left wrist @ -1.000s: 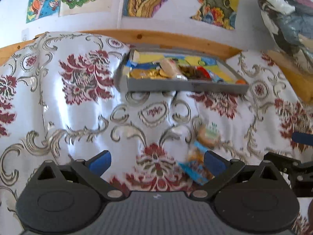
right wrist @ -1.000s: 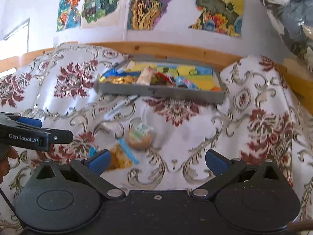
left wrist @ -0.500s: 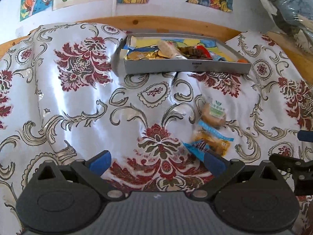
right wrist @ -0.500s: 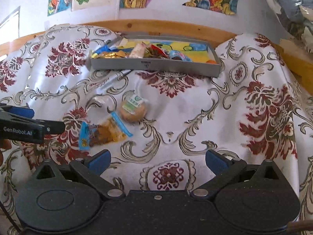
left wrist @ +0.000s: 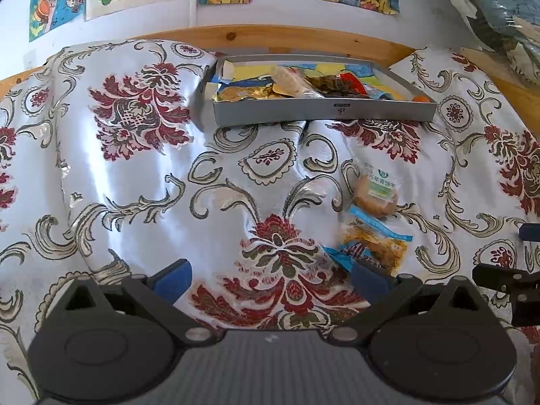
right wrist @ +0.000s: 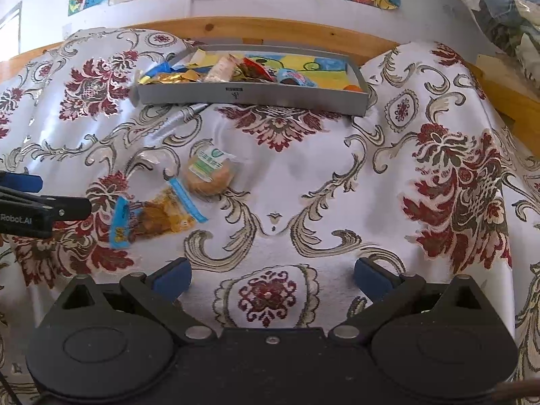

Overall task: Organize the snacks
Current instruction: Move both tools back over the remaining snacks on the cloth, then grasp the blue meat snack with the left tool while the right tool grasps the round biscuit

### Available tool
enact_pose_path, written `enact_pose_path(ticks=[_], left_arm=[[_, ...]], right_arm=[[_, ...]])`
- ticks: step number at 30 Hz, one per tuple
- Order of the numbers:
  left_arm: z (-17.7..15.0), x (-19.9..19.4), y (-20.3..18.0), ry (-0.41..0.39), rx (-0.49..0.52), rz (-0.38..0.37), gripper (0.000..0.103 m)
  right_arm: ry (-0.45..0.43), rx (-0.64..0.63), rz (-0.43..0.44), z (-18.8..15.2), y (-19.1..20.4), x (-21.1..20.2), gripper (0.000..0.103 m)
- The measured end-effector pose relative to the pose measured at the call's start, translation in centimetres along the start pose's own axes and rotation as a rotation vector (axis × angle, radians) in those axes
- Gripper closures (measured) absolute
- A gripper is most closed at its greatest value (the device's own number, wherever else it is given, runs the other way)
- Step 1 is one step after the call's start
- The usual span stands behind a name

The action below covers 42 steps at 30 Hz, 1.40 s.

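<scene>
A grey tray [left wrist: 324, 112] [right wrist: 249, 95] holding several wrapped snacks sits at the back of a floral cloth. In front of it lie a round biscuit in clear wrap with a green label [left wrist: 376, 192] [right wrist: 209, 172] and a blue-edged packet of golden snacks [left wrist: 373, 243] [right wrist: 152, 217]. My left gripper [left wrist: 271, 281] is open, hovering over the cloth with the packet just beyond its right fingertip. My right gripper [right wrist: 271, 275] is open over bare cloth, right of both snacks. Neither holds anything.
The floral cloth [left wrist: 135, 175] drapes over a table with a wooden rail [right wrist: 270, 33] at the back, against a wall with colourful posters. A silver pen-like object [right wrist: 182, 116] lies in front of the tray. A bundle in plastic [left wrist: 499, 10] hangs at the upper right.
Both grippers have risen and tilted down, so the tray and the two loose snacks now sit lower and larger in both views. Both stay open and nothing was picked up.
</scene>
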<state>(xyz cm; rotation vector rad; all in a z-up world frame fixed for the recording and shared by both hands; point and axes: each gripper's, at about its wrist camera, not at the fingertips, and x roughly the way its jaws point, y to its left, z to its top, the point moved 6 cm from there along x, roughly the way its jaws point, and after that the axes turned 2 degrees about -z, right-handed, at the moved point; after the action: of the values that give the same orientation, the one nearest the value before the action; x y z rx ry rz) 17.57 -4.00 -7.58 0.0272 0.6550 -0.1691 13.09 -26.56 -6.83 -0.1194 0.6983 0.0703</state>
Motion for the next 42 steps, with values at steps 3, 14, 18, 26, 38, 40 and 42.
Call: enact_pose_path(ticks=[3, 14, 18, 26, 38, 40, 42], left_arm=[[0.0, 0.1, -0.1, 0.000, 0.002, -0.011, 0.000], [0.6, 1.6, -2.0, -0.036, 0.086, -0.113, 0.000], [0.7, 2.2, -3.1, -0.008, 0.117, -0.176, 0.000], [0.7, 4.1, -5.2, 0.060, 0.233, -0.236, 0.001], [0.4, 5.4, -6.4, 0.126, 0.330, -0.309, 0.002], [0.5, 5.5, -6.2, 0.130, 0.314, -0.315, 0.006], [0.5, 5.5, -6.1, 0.141, 0.300, -0.326, 0.008]], right_arm=[[0.005, -0.001, -0.006, 0.0, -0.3, 0.2, 0.001], [-0.009, -0.054, -0.002, 1.9, -1.8, 1.7, 0.001], [-0.016, -0.069, 0.017, 3.1, -1.6, 3.0, 0.001], [-0.041, -0.126, 0.097, 5.5, 0.4, 5.7, 0.001], [-0.054, -0.248, 0.236, 9.2, 4.0, 10.3, 0.001], [-0.054, -0.258, 0.275, 9.5, 4.5, 10.6, 0.006], [-0.044, -0.254, 0.289, 9.8, 4.9, 10.9, 0.012]])
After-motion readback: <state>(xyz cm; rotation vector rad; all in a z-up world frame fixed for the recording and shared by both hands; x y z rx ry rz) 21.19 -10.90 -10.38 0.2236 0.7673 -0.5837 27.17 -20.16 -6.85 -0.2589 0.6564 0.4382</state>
